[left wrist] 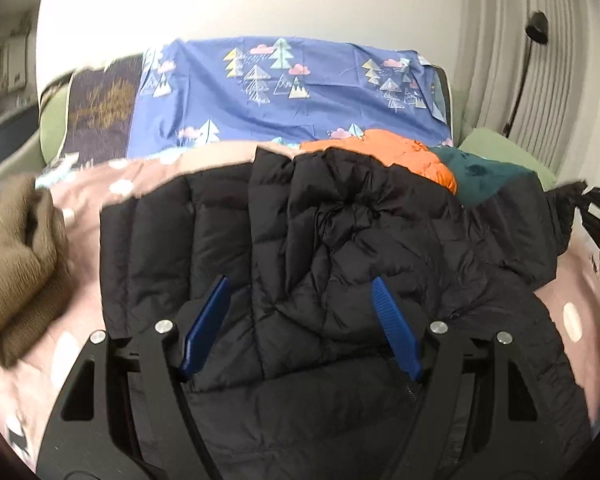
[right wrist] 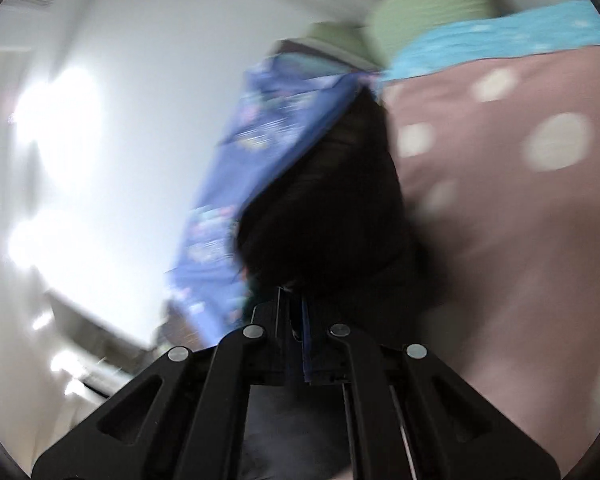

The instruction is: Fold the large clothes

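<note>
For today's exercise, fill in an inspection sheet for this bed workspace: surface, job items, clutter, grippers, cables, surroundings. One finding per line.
Surface: pink dotted bedspread, rumpled.
Job's things: black puffer jacket spread across the bed, partly folded.
Clutter: orange garment and teal garment behind the jacket; brown garment beside it; blue tree-print sheet draped behind.
Grippers: left gripper open above the jacket; right gripper shut on black fabric, view blurred.
Cables: nothing seen.
Surroundings: white wall; pale curtain.
</note>
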The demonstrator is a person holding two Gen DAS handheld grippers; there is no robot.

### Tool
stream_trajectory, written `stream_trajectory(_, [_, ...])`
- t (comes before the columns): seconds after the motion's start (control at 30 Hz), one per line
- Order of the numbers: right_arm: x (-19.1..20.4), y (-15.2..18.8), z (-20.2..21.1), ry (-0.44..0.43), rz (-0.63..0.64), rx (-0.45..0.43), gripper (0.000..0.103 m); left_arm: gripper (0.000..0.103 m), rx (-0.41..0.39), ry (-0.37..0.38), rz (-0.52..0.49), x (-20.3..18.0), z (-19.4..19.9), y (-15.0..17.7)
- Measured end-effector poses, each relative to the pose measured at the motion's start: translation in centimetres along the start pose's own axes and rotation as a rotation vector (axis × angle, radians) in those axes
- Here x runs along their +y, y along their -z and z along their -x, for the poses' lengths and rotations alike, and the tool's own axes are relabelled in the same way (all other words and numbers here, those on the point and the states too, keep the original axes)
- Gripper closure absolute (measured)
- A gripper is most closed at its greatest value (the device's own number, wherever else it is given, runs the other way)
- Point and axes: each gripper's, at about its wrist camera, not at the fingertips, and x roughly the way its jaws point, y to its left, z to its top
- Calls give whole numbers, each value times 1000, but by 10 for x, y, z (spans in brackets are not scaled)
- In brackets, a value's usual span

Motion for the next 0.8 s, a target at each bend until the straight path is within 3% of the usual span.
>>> stream_trajectory(0.2, [137,84,-45,-201,290,178,99,28,10,-23,9,16,12,15])
stream_trajectory(0.37, [207,207,-103,-308,506,427,99,28,-8,-10,97,45,28,25])
stream_trajectory(0.53, [211,316,-162,-241,597,689,98,25,-25,104,215,75,37,31])
stream_trajectory(0.63, [204,354,-174,-177,659,774,95,21,-29,179,250,81,36,28])
stream_trajectory(0.7, [200,371,-177,-101,721,820,81,21,5,210,262,82,23,23])
stream_trajectory(0.73, [199,375,-174,-48,756,819,62,21,25,218,262,80,16,22])
stream_trajectory(0.77, [200,377,-169,-29,776,814,56,21,57,227,262,77,5,21])
stream_trajectory(0.8, [199,378,-162,-21,796,813,56,21,79,232,260,75,-4,20])
